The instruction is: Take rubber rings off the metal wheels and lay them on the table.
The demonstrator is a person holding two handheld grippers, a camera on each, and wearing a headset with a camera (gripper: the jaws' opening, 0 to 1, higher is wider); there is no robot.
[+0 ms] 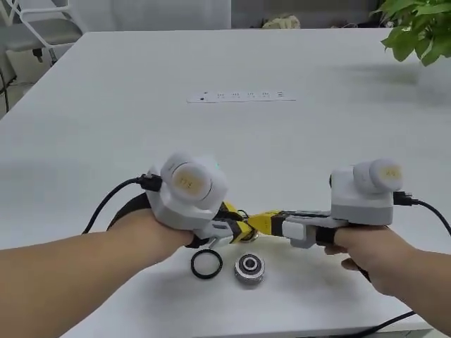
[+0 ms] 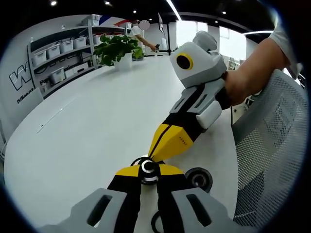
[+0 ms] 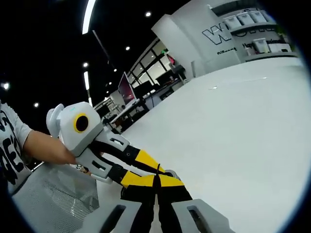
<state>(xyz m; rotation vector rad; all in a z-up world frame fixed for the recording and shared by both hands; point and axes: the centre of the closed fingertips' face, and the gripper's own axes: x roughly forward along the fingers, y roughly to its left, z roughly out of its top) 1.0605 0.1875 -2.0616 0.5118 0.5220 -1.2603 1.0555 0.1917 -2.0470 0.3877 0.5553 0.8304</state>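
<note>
The left gripper and the right gripper meet tip to tip just above the near edge of the white table, each held in one of the person's hands.

In the left gripper view, the left fingers are closed on a small metal wheel, which sits clamped between their yellow tips with its round face turned toward the camera. The right gripper comes in from the upper right, and its yellow point touches the top rim of that held wheel.

In the right gripper view, the right fingers lie pressed together at their tips, with no gap between them. The left gripper's yellow-and-black fingers reach in from the left to meet them. A sliver of the held wheel shows just past the tips. Whether the right fingers pinch a ring on that wheel is too small to tell.

On the table just below the joined tips lie two loose pieces, side by side and slightly apart. A black rubber ring lies flat on the left, under the left gripper. A second wheel, bare metal with a dark centre, lies on the right. Neither touches a gripper.

A white power strip lies across the middle of the table, well apart from the work. A green plant stands at the far right corner.
</note>
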